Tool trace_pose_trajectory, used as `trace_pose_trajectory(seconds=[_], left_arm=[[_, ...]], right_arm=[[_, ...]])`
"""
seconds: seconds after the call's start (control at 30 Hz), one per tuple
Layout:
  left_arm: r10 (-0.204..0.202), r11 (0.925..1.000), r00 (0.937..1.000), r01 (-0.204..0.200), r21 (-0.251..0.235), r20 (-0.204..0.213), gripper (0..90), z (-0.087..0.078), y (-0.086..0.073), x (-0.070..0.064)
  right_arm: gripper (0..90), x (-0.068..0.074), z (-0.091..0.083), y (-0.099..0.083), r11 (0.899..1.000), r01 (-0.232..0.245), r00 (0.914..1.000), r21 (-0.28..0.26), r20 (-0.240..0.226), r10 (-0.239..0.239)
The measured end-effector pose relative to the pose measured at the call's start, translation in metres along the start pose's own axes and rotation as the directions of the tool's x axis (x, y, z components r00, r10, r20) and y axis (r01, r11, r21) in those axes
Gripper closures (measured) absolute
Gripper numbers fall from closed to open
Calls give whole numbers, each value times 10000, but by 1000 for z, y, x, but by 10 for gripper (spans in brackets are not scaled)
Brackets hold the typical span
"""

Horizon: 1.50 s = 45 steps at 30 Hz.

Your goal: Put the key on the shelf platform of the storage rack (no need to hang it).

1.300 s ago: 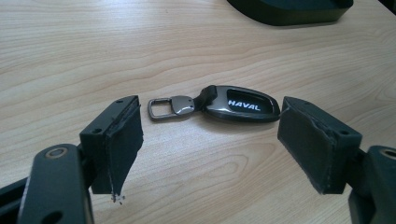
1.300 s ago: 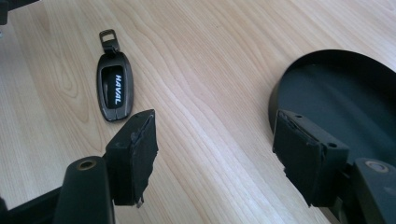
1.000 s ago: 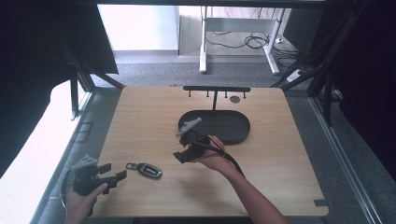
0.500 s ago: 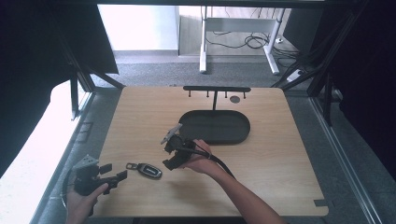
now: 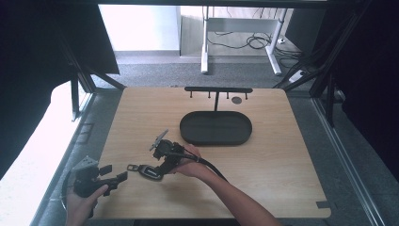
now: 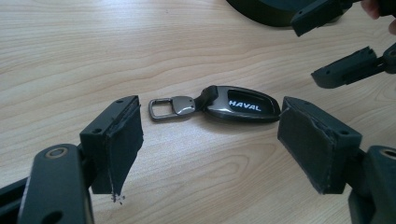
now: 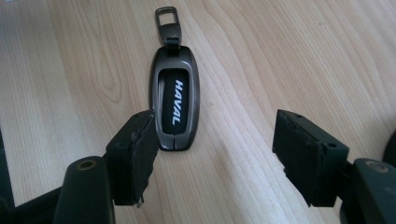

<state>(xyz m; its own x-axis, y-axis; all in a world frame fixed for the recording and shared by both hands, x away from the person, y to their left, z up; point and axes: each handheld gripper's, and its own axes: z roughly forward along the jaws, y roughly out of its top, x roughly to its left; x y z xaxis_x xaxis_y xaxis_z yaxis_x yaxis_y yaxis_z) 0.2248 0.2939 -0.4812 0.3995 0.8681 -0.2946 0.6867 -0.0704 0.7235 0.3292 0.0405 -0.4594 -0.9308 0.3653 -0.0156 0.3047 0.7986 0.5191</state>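
Looking down, high view: key fob (image 5: 149, 171) flat on the worktop (image 5: 282, 155) near its front-left corner; right gripper (image 5: 162, 165) at it, perhaps touching.
Left gripper view: left gripper (image 6: 210, 135) gaping, empty, facing the fob (image 6: 233, 105).
Right gripper view: jaws wide apart, holding nothing, the fob (image 7: 174, 105) just beside one pad (image 7: 140, 154).

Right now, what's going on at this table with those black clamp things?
A person holds a two-fingered gripper in each hand. The right gripper is open and down at a Haval car key fob lying flat on the wooden table, with one finger beside the fob, not gripping it. The left gripper waits open nearby. An oval black tray with a hook rack sits behind.
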Motion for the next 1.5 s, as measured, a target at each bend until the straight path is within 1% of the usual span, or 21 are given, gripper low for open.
trace_pose_trajectory(seconds=[0.17, 0.37, 0.43, 0.57, 0.8, 0.83, 1.0, 1.33, 1.5], left_arm=[[2, 10000, 10000, -3, 69, 15, 224, 2, -1, 0], [14, 10000, 10000, -14, 30, 22, 223, 1, 0, -1], [-2, 10000, 10000, 2, 2, 6, 223, 0, 0, 0], [-2, 10000, 10000, 2, 6, 16, 223, 0, 0, 0], [14, 10000, 10000, -14, 26, 54, 223, 0, 0, -1], [13, 10000, 10000, -13, 22, 54, 223, 0, 0, -1], [-17, 10000, 10000, 17, 5, 16, 223, 0, 0, 1], [5, 10000, 10000, -5, 20, 32, 223, 0, 0, 0], [-14, 10000, 10000, 14, -10, -9, 222, -1, 0, 1]], right_arm=[[310, 4, 7, 2, 10000, 68, 9999, 63, -101, -67], [310, 8, 13, 5, 9999, 126, 9997, 83, -215, -124], [310, 9, 14, 6, 9998, 188, 9995, 70, -240, -187], [310, 10, 17, 7, 9999, 139, 9995, 91, -272, -137], [310, 13, 21, 10, 9998, 187, 9992, 103, -346, -183], [310, 14, 23, 11, 9996, 264, 9990, 95, -365, -261], [310, 14, 27, 13, 9995, 310, 9988, 114, -393, -306], [309, 19, 31, 19, 9990, 426, 9980, 162, -464, -418], [307, 19, 32, 19, 9989, 439, 9980, 185, -459, -430]])
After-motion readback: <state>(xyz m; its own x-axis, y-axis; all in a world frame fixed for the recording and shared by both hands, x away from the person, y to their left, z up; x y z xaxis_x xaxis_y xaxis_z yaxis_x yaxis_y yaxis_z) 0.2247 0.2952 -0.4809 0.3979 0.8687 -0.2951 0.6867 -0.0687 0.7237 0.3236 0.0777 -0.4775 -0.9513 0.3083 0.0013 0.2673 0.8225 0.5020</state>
